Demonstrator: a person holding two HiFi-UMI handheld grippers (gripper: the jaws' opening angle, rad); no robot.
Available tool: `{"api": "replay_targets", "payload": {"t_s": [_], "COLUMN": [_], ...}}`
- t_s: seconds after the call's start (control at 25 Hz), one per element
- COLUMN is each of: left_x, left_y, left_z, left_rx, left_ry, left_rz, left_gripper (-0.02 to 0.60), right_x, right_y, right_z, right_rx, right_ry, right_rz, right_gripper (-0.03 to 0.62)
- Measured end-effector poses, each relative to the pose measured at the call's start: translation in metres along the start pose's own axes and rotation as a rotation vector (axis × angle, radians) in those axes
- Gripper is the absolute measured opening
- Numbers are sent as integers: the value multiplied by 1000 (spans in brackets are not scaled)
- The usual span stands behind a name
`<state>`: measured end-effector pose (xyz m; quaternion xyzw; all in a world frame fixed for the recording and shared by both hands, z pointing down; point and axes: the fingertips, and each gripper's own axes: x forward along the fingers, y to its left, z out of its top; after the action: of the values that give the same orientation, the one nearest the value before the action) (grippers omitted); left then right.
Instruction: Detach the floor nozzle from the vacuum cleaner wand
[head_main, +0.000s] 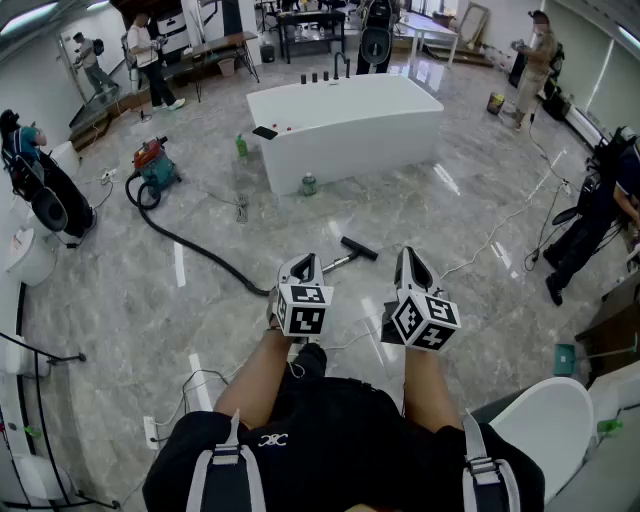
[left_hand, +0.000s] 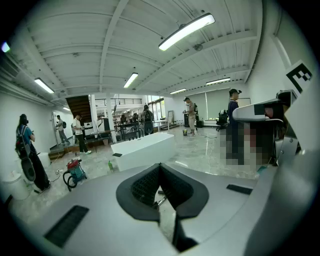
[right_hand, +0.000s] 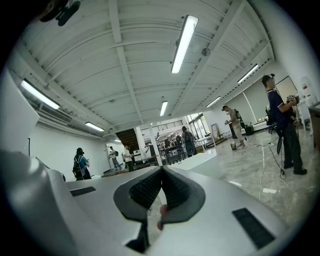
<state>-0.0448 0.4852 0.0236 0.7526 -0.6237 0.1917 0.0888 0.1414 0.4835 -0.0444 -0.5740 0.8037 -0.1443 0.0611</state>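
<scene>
On the shiny grey floor, a flat black floor nozzle lies just ahead; the left tool and right tool are both squeezed together, empty.

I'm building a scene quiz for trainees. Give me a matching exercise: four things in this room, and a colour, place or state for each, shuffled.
Things:
1. floor nozzle
2. vacuum canister
3. bathtub
4. left hand-held gripper

Descriptions:
a. white, mid-room
b. jaws together, holding nothing
c. black, on the floor just beyond the grippers
d. teal and red, far left

Pairs: 1-c, 2-d, 3-a, 4-b
</scene>
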Motion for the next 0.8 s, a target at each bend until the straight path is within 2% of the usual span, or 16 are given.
{"api": "replay_targets", "payload": {"t_s": [0.16,0.4,0.8], "left_x": [33,112,263], "left_y": [5,26,111], "left_z": [11,28,96], "left_rx": [-3,-9,11], "left_ry": [-1,-8,0], "left_rz": [-20,-53,-66], "left_gripper": [8,8,8], "right_x": [28,105,287], "right_y": [-11,-25,-29], "right_z": [4,7,33], "right_rx": [-9,-41,-46], "right_ry": [4,1,-2], "right_rz": [-19,-33,-39], "right_gripper": [13,12,12]}}
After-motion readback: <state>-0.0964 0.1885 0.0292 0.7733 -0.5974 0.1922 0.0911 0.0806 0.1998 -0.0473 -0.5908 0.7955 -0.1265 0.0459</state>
